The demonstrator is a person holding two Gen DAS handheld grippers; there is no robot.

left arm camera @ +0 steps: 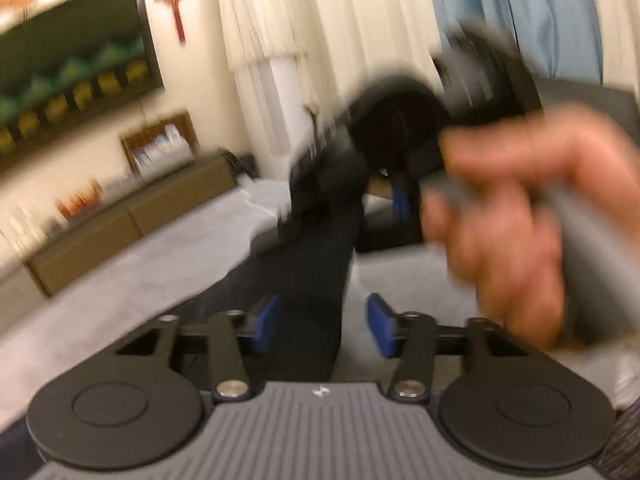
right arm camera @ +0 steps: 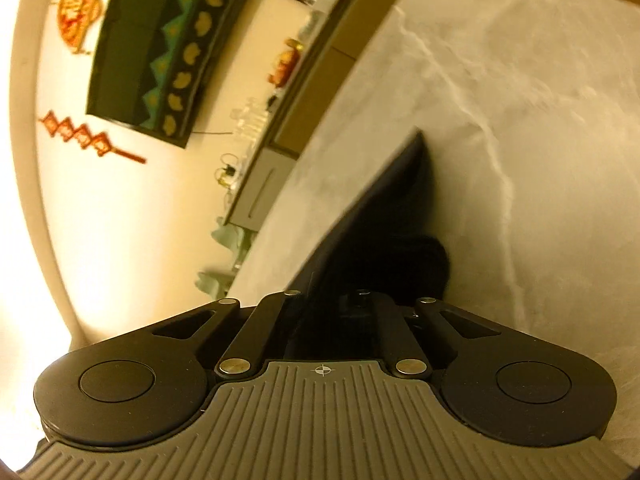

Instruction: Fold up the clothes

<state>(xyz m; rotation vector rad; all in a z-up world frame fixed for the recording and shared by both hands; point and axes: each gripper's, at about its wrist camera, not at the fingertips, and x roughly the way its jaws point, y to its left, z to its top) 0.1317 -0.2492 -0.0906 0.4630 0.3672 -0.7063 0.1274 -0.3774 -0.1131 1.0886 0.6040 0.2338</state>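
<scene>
A dark garment runs as a narrow strip from my left gripper up to the right gripper, which a person's hand holds; that part is blurred. My left gripper's blue pads stand apart, with the cloth passing between them and a gap showing at the right pad. In the right wrist view my right gripper has its fingers drawn together on the dark garment. The cloth stretches from there to a pointed corner lying on the white sheet. The right gripper's fingertips are hidden by the cloth.
The white sheet covers a wide flat surface. Behind it a low brown sideboard with small items stands along the wall, under a dark framed screen. Pale curtains hang at the back.
</scene>
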